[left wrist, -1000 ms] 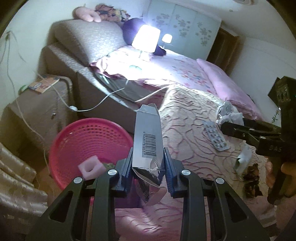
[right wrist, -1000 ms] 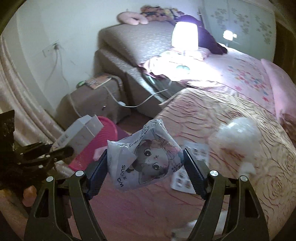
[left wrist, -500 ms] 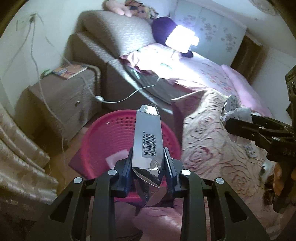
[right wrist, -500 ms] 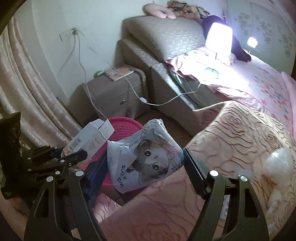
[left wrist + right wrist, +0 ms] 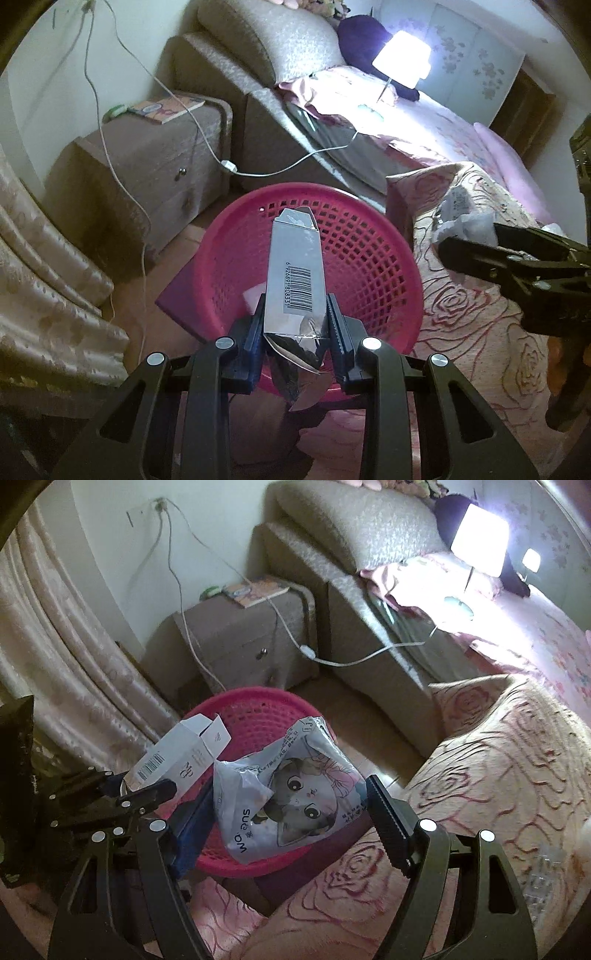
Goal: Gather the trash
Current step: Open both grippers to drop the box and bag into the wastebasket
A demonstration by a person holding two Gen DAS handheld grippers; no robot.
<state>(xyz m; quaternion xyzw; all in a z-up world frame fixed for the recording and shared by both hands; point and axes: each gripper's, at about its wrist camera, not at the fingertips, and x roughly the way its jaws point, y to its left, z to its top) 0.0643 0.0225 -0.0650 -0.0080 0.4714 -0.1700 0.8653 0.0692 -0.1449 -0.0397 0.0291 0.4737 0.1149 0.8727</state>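
Trash in both grippers, held above a pink basket [image 5: 373, 258]. Basket: round, hard plastic, lattice walls with square holes, smooth rolled rim; it stands on the floor between a bedside cabinet [image 5: 147, 177] on the left and the bed's near corner on the right. A pale pink foam-like block [image 5: 255, 295] lies inside on the bottom.

Left gripper [image 5: 295, 325]: jaws clenched on a slim cardboard carton [image 5: 295, 273], grey-white, rectangular, barcode on the upper face, far end flap open, near end crushed with a silvery lining showing. Carton points away over the basket's mouth.

Right gripper [image 5: 288, 805]: wide-set jaws grasping a crinkled plastic wrapper [image 5: 291, 794], pale blue-white, glossy, printed with a cartoon cat, its top torn open. Ribbed pads press its two sides. Wrapper hangs over the basket's near right rim.

Bedspread [image 5: 498, 775]: quilted, cream with raised red rose outlines, drapes over the bed corner on the right. Cabinet is brown, woodgrain, with a small round knob; a thin book [image 5: 258, 589] lies on top. White cord [image 5: 347, 661] with an inline switch runs from the wall across the cabinet to the bed. Lit lamp [image 5: 480, 542] with a boxy shade glows far right. Ribbed satin curtain [image 5: 62, 657] hangs at left.
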